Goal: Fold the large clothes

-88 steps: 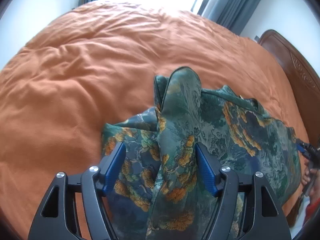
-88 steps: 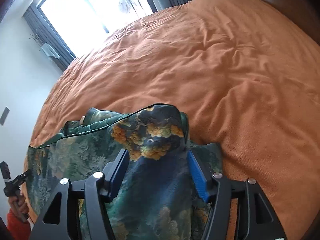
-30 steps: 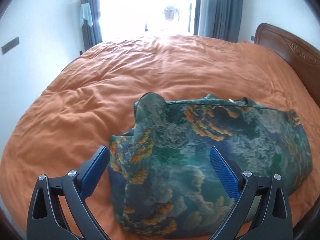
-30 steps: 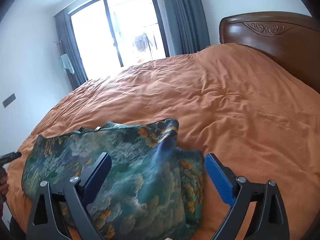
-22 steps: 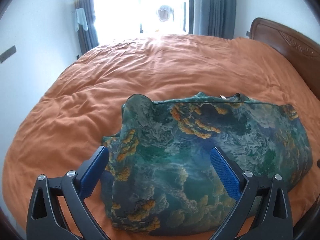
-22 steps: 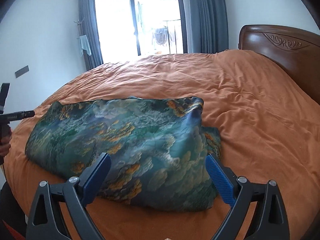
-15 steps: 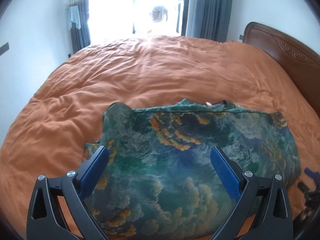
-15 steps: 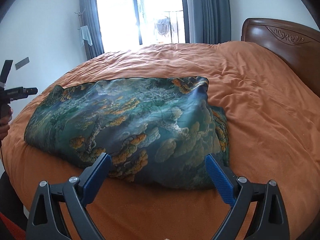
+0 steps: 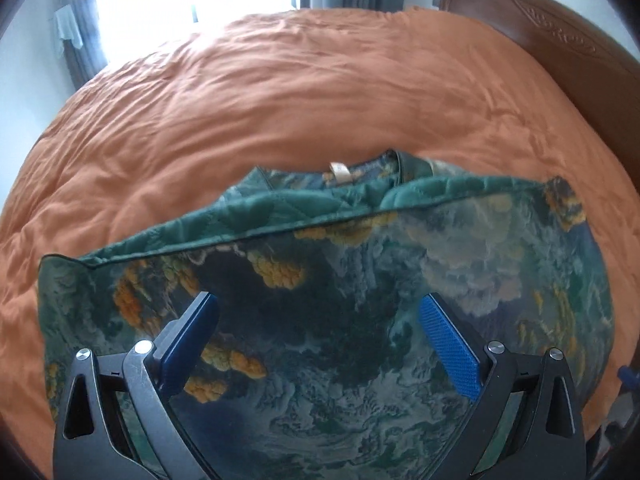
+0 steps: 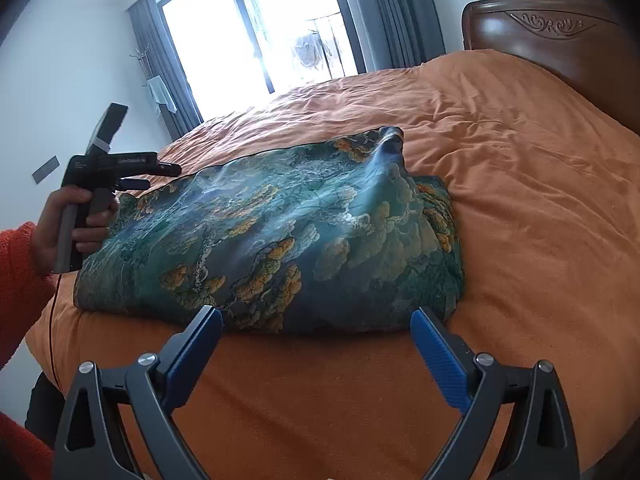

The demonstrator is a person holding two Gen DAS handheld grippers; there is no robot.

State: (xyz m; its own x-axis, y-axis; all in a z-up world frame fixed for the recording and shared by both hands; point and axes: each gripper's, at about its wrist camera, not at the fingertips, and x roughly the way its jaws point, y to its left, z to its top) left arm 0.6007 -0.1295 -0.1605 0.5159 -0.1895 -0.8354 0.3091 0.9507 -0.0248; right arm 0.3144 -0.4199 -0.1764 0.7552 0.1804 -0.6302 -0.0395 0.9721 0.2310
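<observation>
Nearest, at the foot of the bed, two handheld grippers are held out by one person. The right gripper (image 10: 316, 340) hangs released over bare orange duvet (image 10: 520, 208), its blue pads spread wide with nothing between them, just short of the garment's near edge. The left gripper (image 9: 318, 328) hovers over the garment's left part, jaws likewise spread and empty; in the right-hand view it shows at the far left, held by a hand (image 10: 72, 224) in an orange sleeve (image 10: 16, 276). Both seem released because the fold is laid down and the cloth can rest by itself.

Beyond them lies one garment (image 10: 272, 232), a large quilted piece printed in green, blue and gold, folded into a wide slab across the near half of the bed. Its plain green lining (image 9: 288, 208) and a small white label (image 9: 338, 170) peek out along the far edge, so the layers are not quite squared. Its right far corner stands up in a small peak.

Farther off: one wooden headboard (image 10: 560, 36) on the right, and one bright window (image 10: 260, 28) flanked by grey curtains.
</observation>
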